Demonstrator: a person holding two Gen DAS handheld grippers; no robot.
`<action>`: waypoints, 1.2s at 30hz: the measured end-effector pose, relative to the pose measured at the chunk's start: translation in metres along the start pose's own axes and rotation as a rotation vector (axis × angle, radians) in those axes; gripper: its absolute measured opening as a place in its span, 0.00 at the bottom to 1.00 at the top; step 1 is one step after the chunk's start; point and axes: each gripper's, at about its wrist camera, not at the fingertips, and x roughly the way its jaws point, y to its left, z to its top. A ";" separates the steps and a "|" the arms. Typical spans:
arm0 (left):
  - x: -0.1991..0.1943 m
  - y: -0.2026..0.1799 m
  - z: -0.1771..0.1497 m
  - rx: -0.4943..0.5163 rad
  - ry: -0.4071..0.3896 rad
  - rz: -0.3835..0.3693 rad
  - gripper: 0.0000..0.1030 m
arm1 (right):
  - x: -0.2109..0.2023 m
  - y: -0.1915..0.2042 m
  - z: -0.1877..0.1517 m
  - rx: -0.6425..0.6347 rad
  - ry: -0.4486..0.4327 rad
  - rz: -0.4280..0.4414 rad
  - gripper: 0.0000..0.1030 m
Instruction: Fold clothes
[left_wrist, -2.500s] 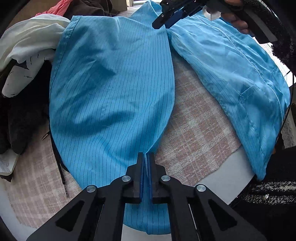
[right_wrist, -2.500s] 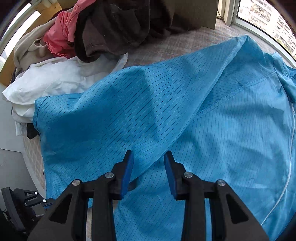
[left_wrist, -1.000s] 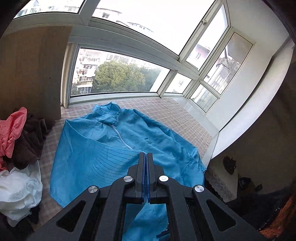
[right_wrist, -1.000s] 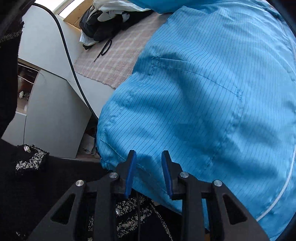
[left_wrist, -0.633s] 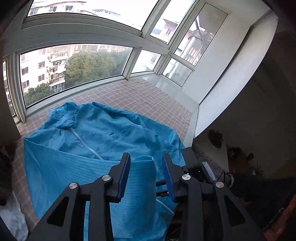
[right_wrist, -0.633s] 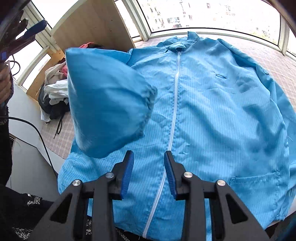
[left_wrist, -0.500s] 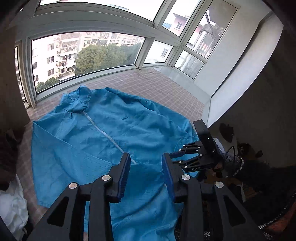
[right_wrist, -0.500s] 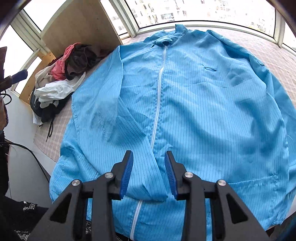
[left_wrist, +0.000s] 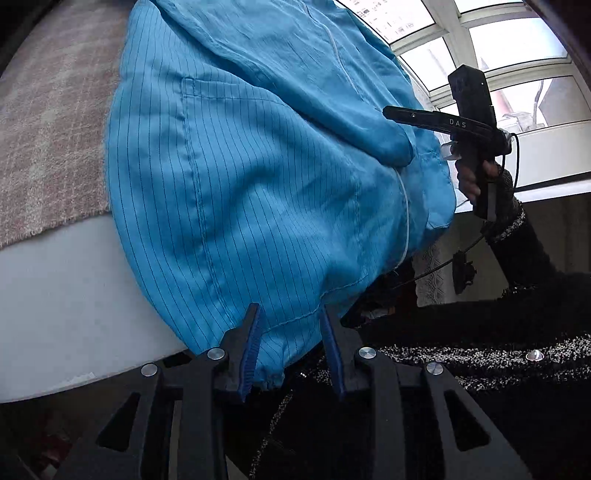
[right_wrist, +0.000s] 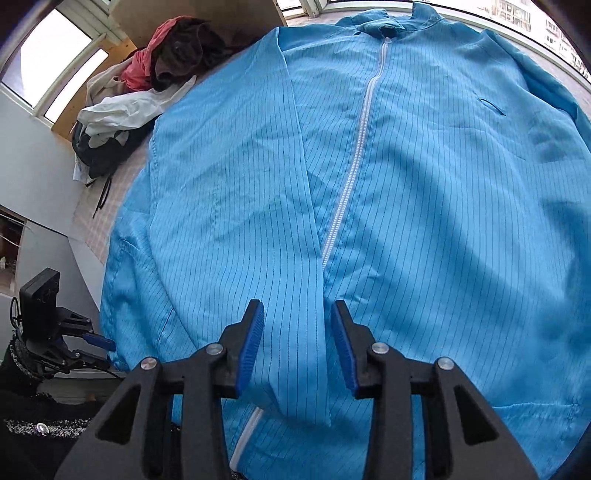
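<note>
A blue pinstriped zip jacket (right_wrist: 424, 192) lies front up on the checked cloth, its white zipper (right_wrist: 354, 166) running down the middle. Its left sleeve (right_wrist: 258, 221) is folded down across the front. My right gripper (right_wrist: 297, 347) is open, its jaws on either side of the sleeve's cuff end. My left gripper (left_wrist: 290, 350) is open at the jacket's lower left hem corner (left_wrist: 258, 332), which hangs over the table edge. The jacket (left_wrist: 258, 166) fills the left wrist view, where the right gripper (left_wrist: 391, 110) also shows, above the cuff. The left gripper (right_wrist: 99, 341) appears low left in the right wrist view.
A pile of other clothes (right_wrist: 147, 81), pink, brown, white and black, lies at the far left of the table. The pink checked cloth (left_wrist: 48, 129) covers the white table (left_wrist: 66, 295), whose front edge is next to my body. Windows stand behind the table.
The left gripper let go of the sleeve, which dropped across the jacket front. It then swung down to the lower left hem corner. The right gripper moved in over the sleeve cuff.
</note>
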 end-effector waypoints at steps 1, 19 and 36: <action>0.004 0.002 -0.012 -0.020 0.002 0.009 0.30 | 0.001 0.001 -0.002 -0.018 0.003 0.000 0.42; -0.029 -0.029 0.090 0.134 -0.177 0.165 0.30 | -0.011 0.022 -0.007 -0.242 -0.017 0.027 0.10; -0.029 -0.019 0.180 0.200 -0.178 0.224 0.30 | -0.075 -0.139 0.165 -0.043 -0.109 -0.673 0.09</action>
